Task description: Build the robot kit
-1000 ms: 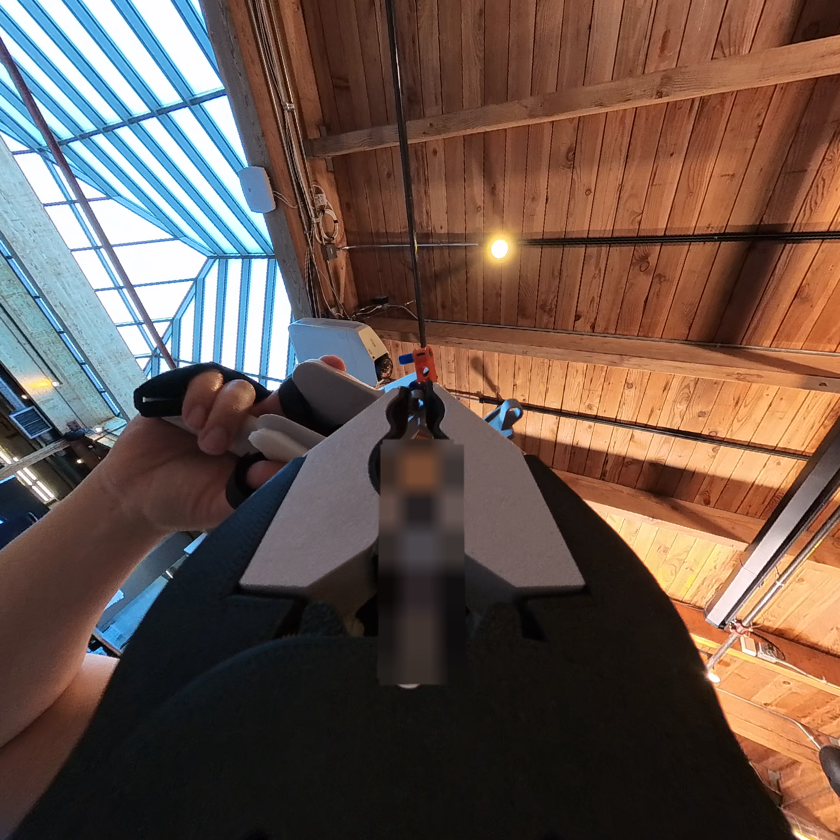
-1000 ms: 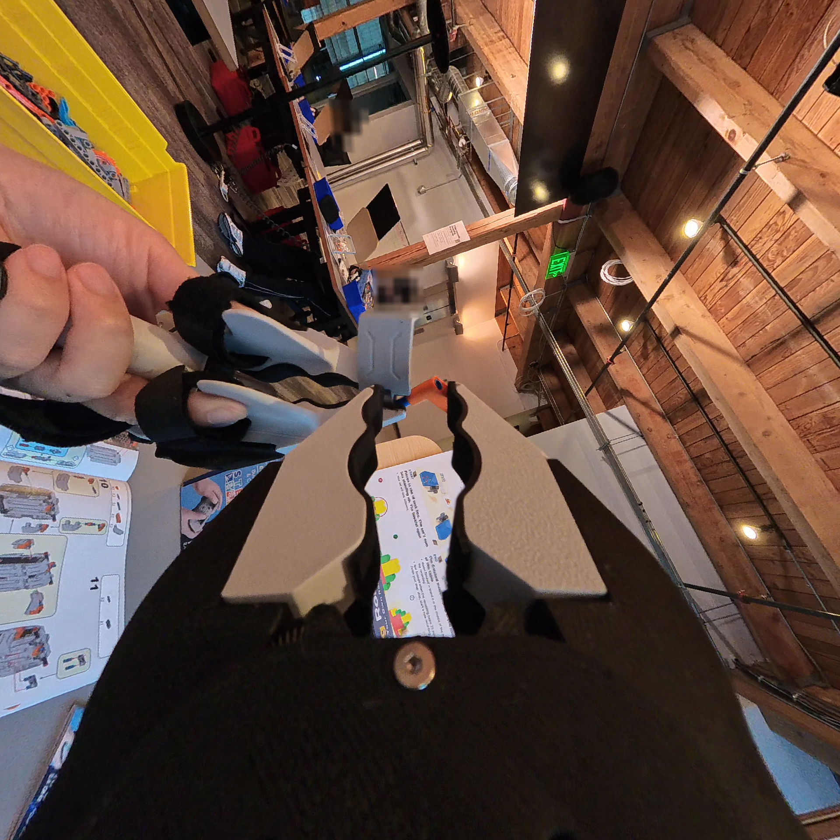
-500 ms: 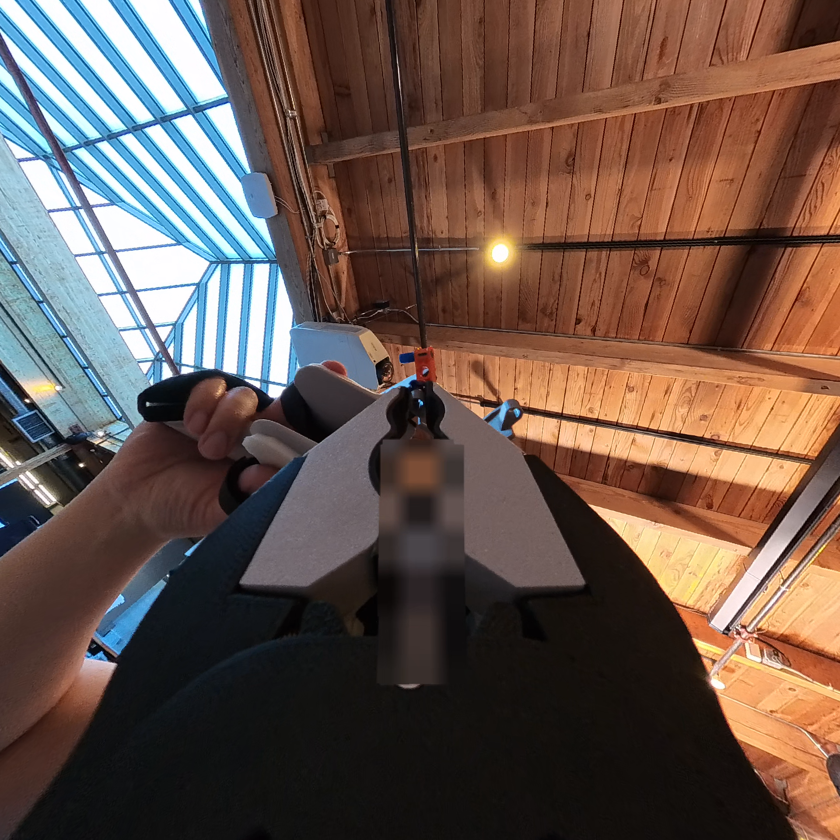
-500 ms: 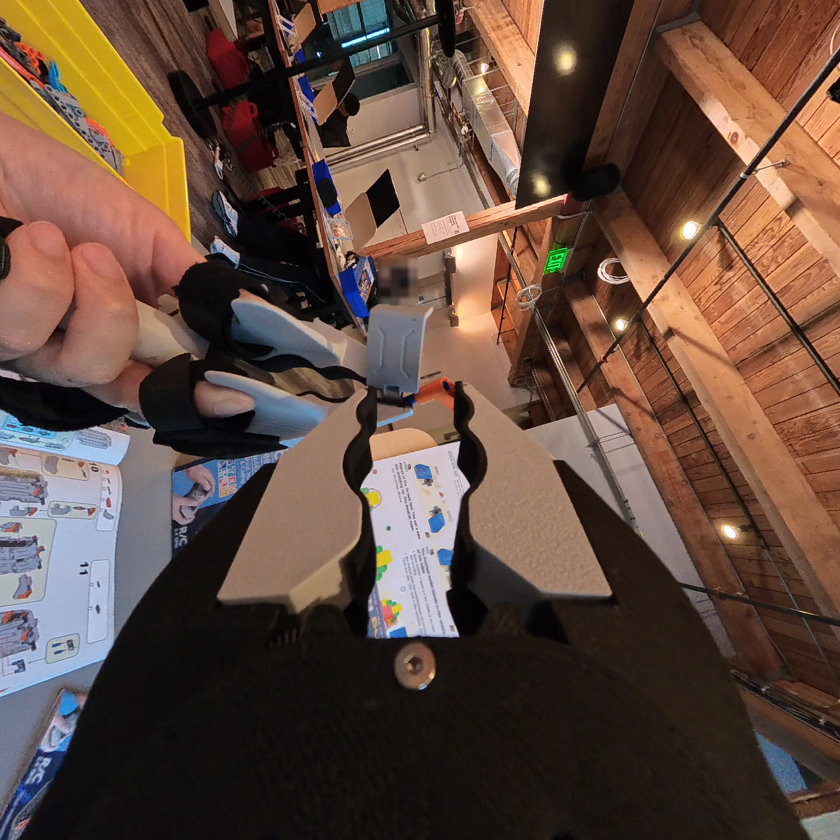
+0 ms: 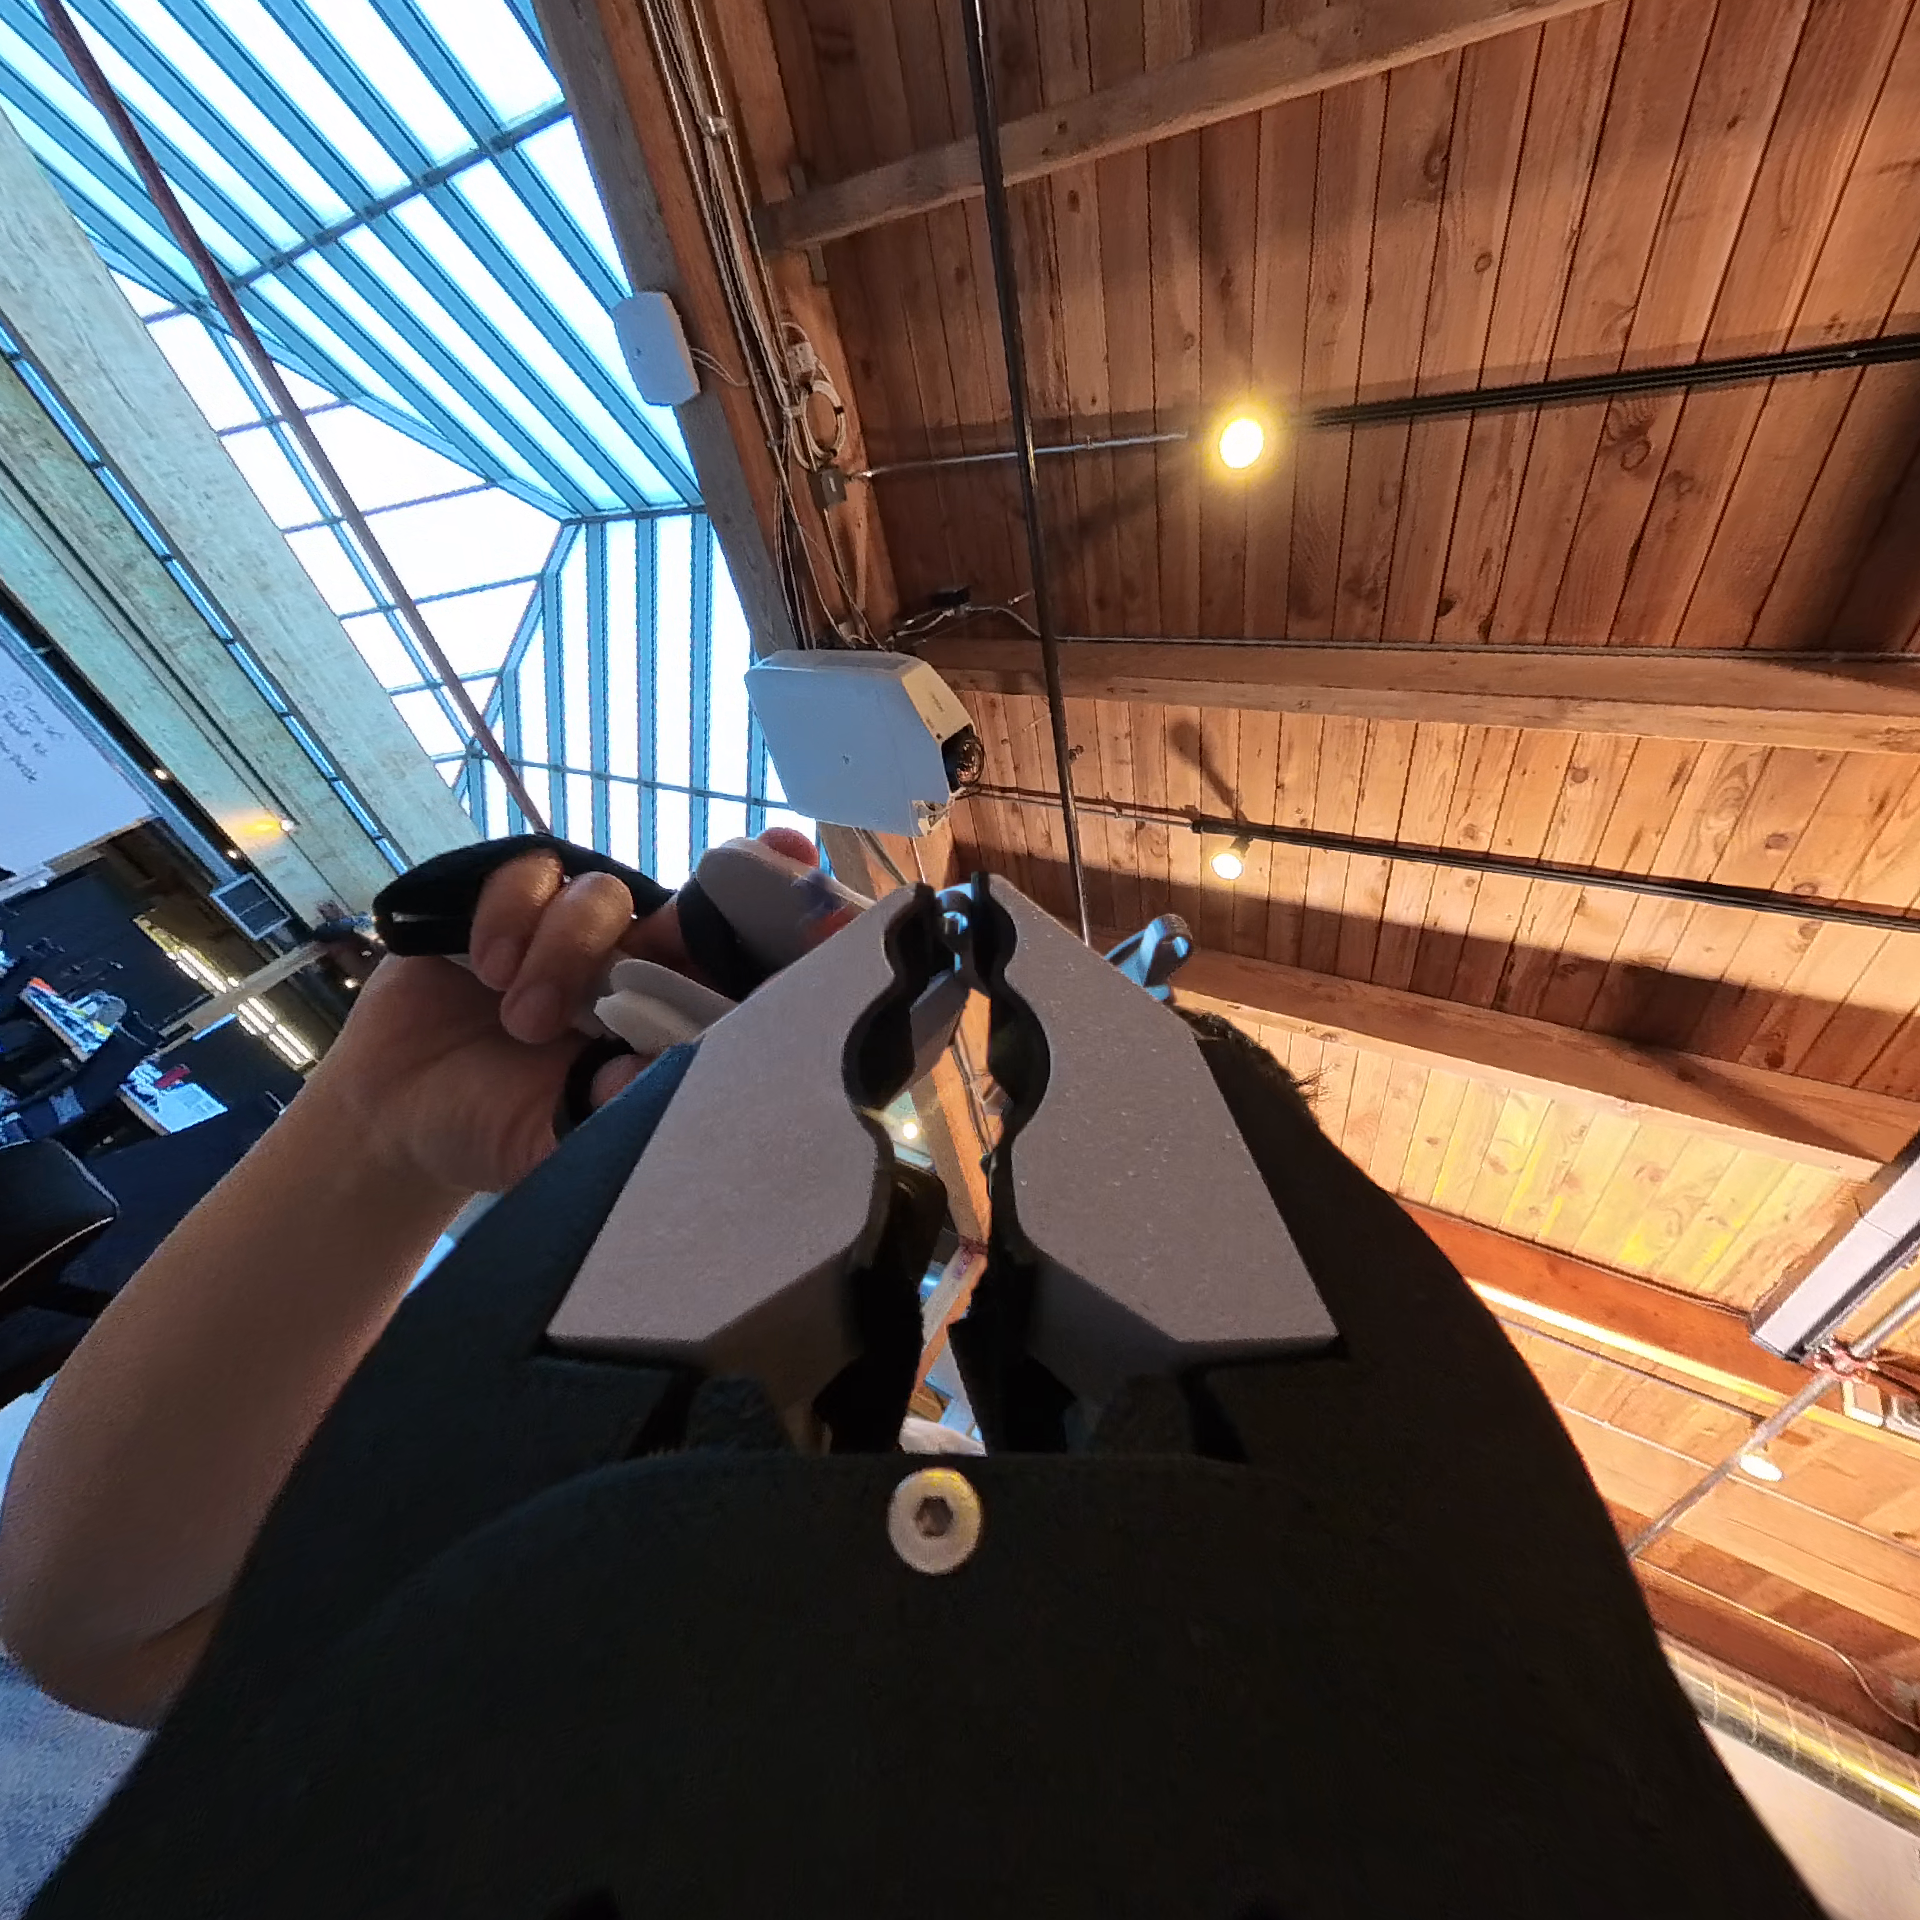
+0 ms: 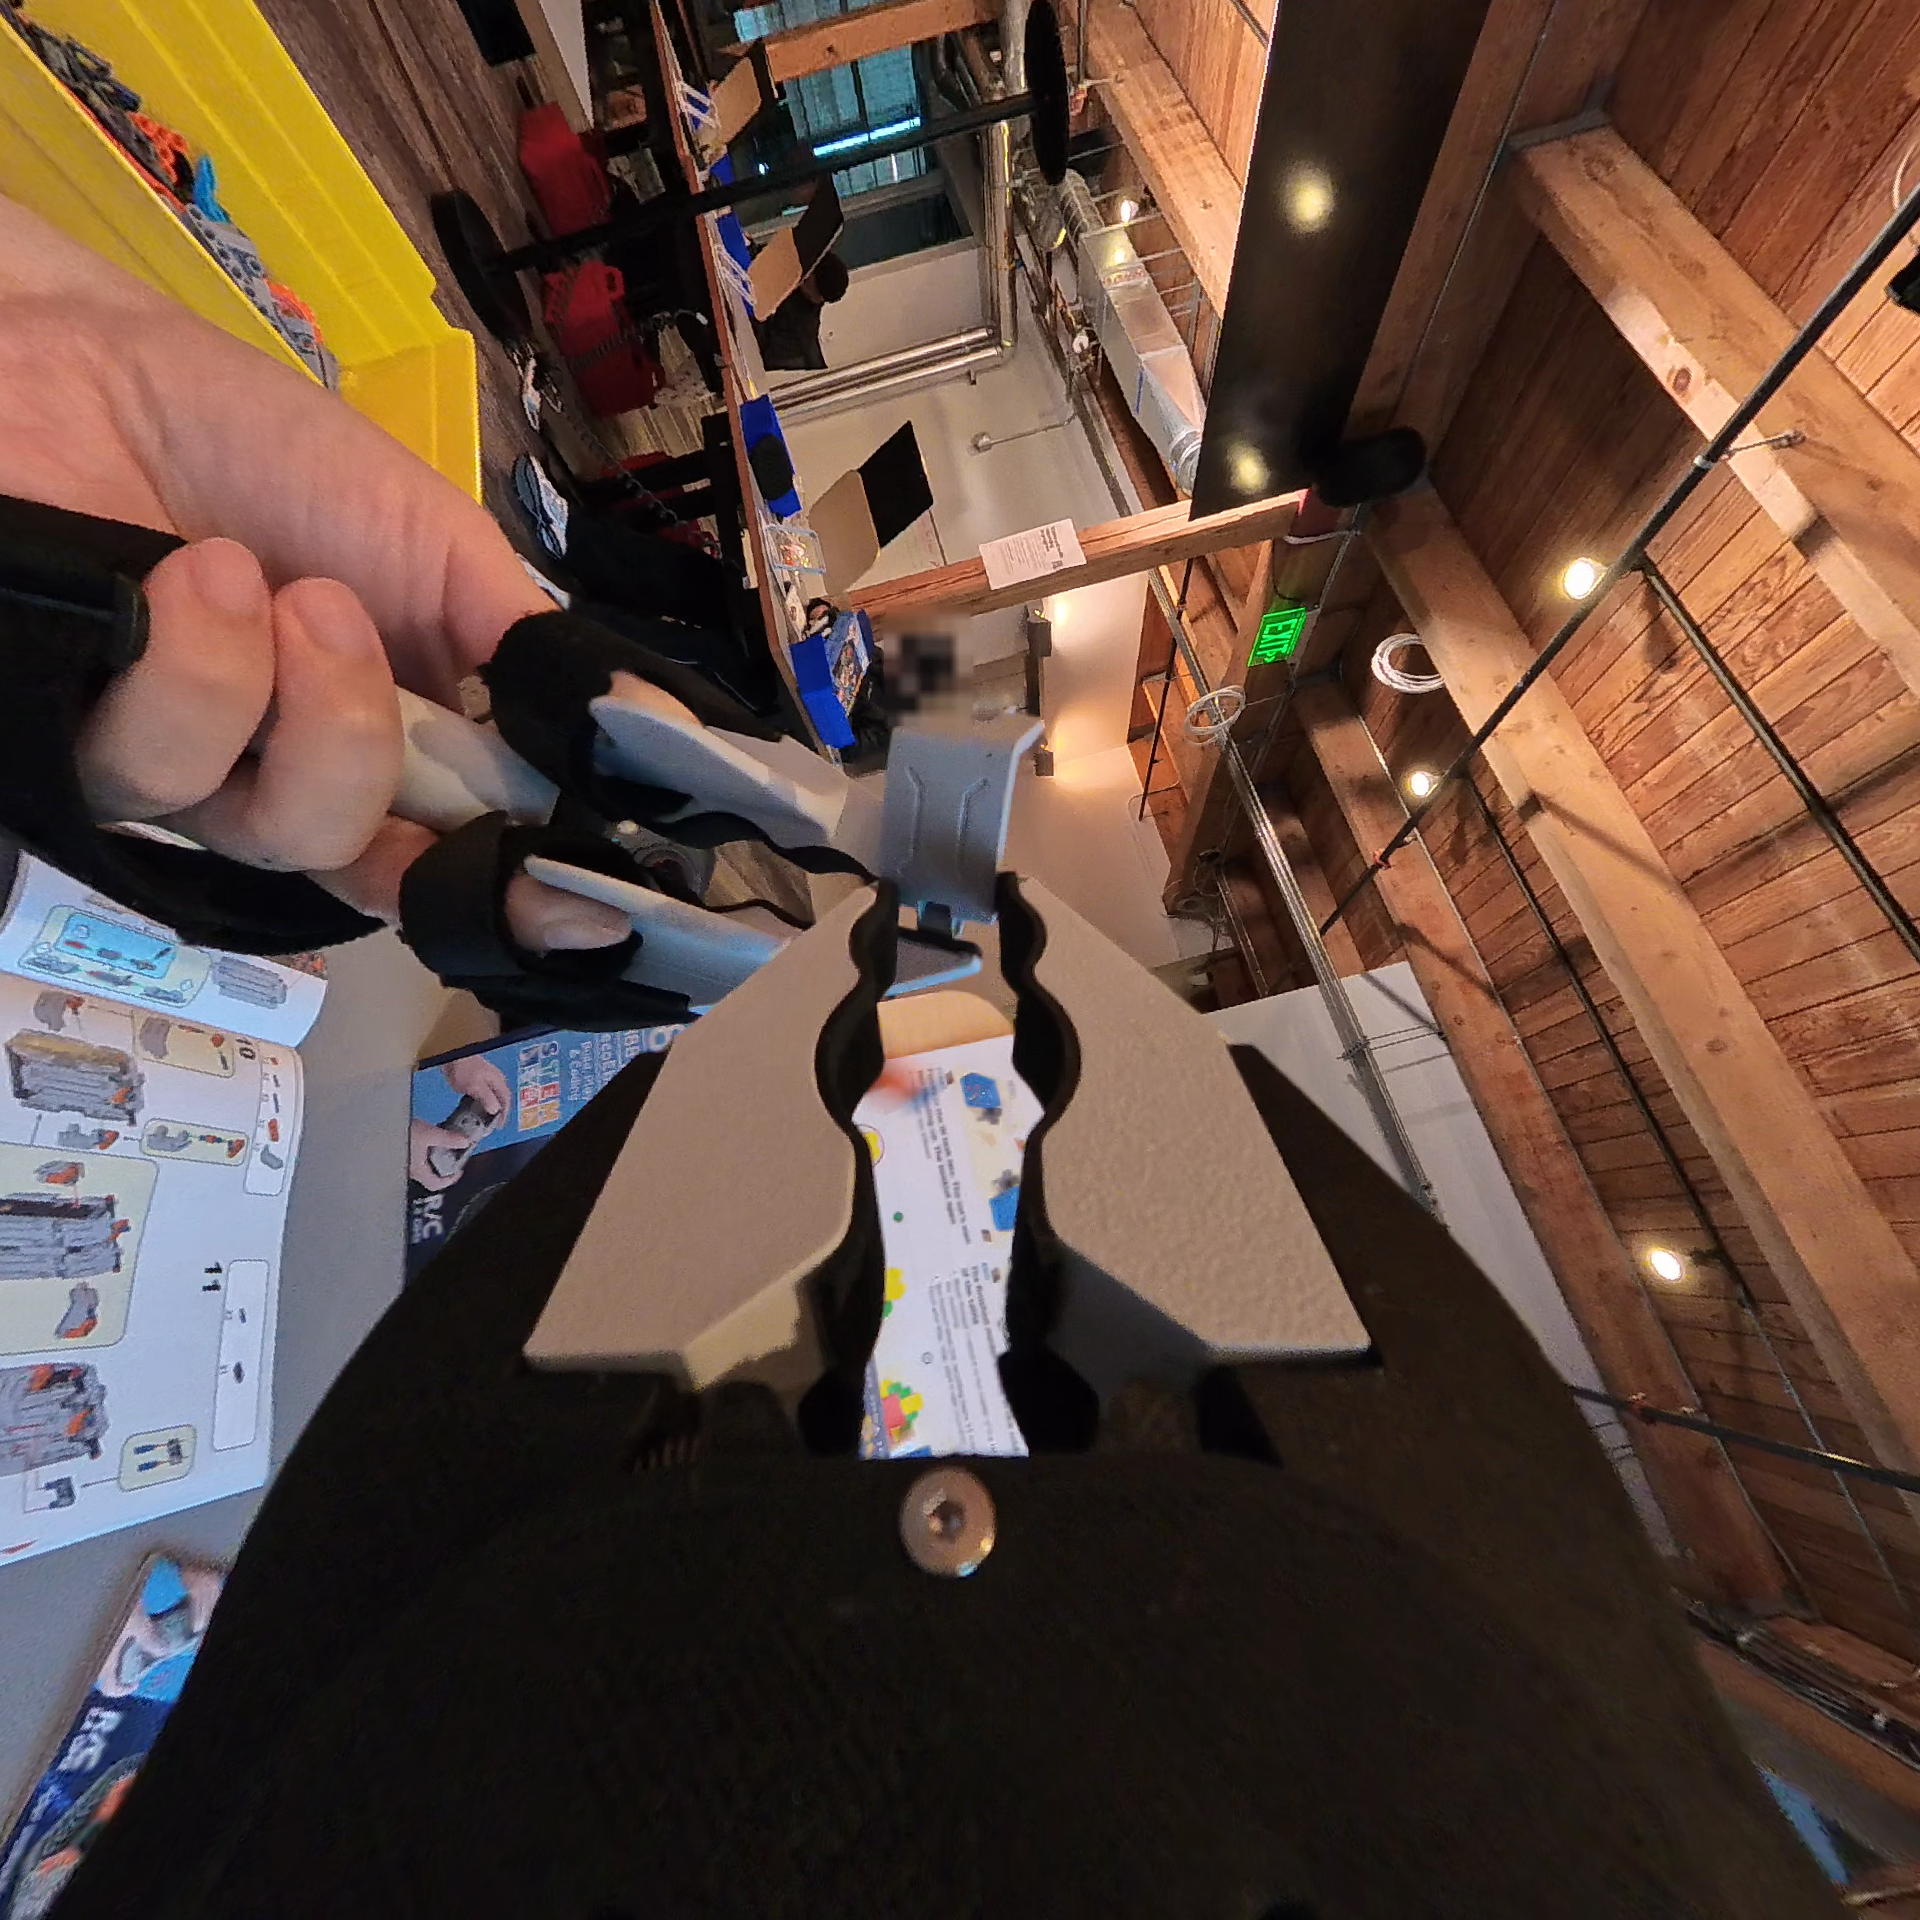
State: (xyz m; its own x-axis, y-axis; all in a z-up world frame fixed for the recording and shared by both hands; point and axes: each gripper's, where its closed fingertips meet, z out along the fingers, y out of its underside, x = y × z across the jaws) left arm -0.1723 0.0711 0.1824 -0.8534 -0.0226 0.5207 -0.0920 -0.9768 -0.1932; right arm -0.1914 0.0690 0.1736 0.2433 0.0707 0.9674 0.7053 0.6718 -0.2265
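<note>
My right gripper [image 6: 943, 899] points across the table with its jaws narrowed around the base of a small grey panel piece [image 6: 956, 800], which stands up past the tips. The left gripper's pale fingers [image 6: 717, 764], held by a hand [image 6: 260, 623] in black straps, reach in from the left; the lower one lies under the panel's base. My left gripper [image 5: 956, 894] points up at the ceiling with its jaws slightly parted. A grey part [image 5: 928, 1013] shows in that gap. The right gripper's fingers [image 5: 748, 894] and a hand [image 5: 447, 1039] sit to its left.
A yellow bin [image 6: 312, 208] with loose bricks stands at the upper left. Building instruction sheets [image 6: 135, 1195], a blue box [image 6: 488, 1122] and a leaflet [image 6: 945, 1195] lie on the grey table. Overhead are wooden ceiling boards [image 5: 1455, 312], a white device [image 5: 852, 738] and a skylight [image 5: 364, 312]. Left and right tips are no more than a few centimetres apart.
My left jaws were shut and have parted a little. My right jaws have narrowed onto the grey panel. The orange piece seen at the tips earlier no longer shows there.
</note>
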